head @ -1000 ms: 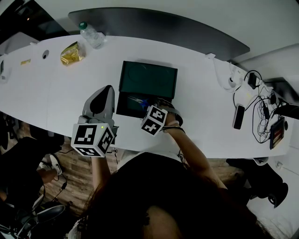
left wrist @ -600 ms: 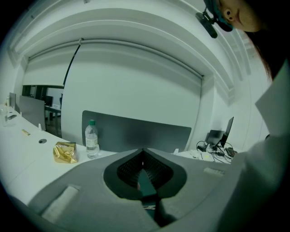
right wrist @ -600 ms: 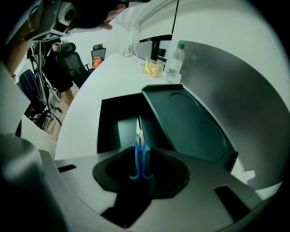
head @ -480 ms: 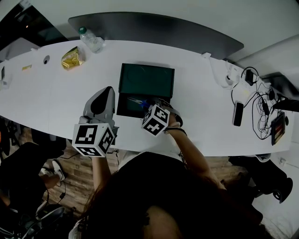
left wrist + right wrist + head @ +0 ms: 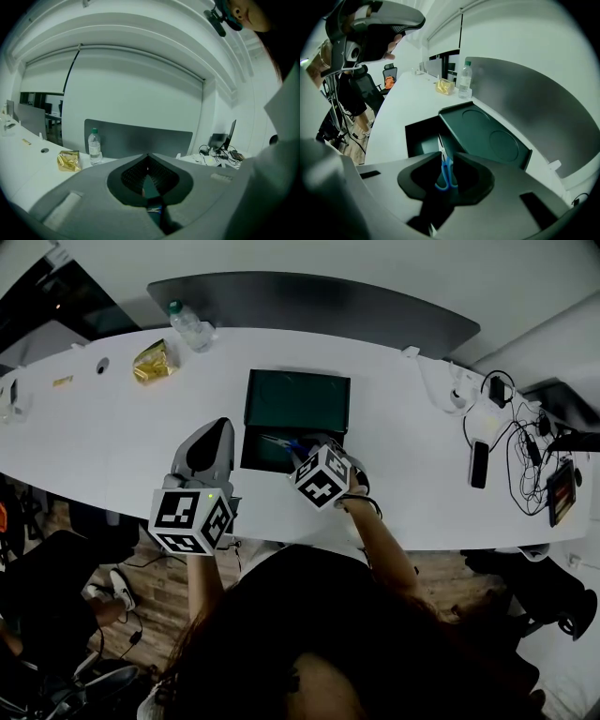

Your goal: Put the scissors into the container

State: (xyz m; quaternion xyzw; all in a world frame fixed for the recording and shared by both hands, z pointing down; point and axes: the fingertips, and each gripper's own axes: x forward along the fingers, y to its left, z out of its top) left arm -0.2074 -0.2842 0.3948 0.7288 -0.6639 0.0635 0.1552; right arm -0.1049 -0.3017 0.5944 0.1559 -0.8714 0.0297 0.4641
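A dark green container (image 5: 255, 454) stands on the white table (image 5: 403, 484), its lid (image 5: 296, 401) swung open to the far side. Scissors (image 5: 281, 441) with blue handles lie in the container's box. My right gripper (image 5: 312, 446) hovers at the box's near right corner. In the right gripper view the blue handles of the scissors (image 5: 446, 173) show in the gap of my right gripper (image 5: 447, 158); the jaws are closing and the pads do not visibly press on them. My left gripper (image 5: 213, 427) rests left of the container, empty, with its tips together (image 5: 148, 155).
A water bottle (image 5: 190, 324) and a yellow packet (image 5: 153, 360) sit at the table's far left. A phone (image 5: 478, 463) and tangled cables (image 5: 525, 451) lie at the right end. A grey panel (image 5: 319, 298) runs behind the table. The near edge is just under both grippers.
The right gripper has shifted slightly to the right and toward the container's corner. The scissors stay in the box. The left gripper has hardly moved.
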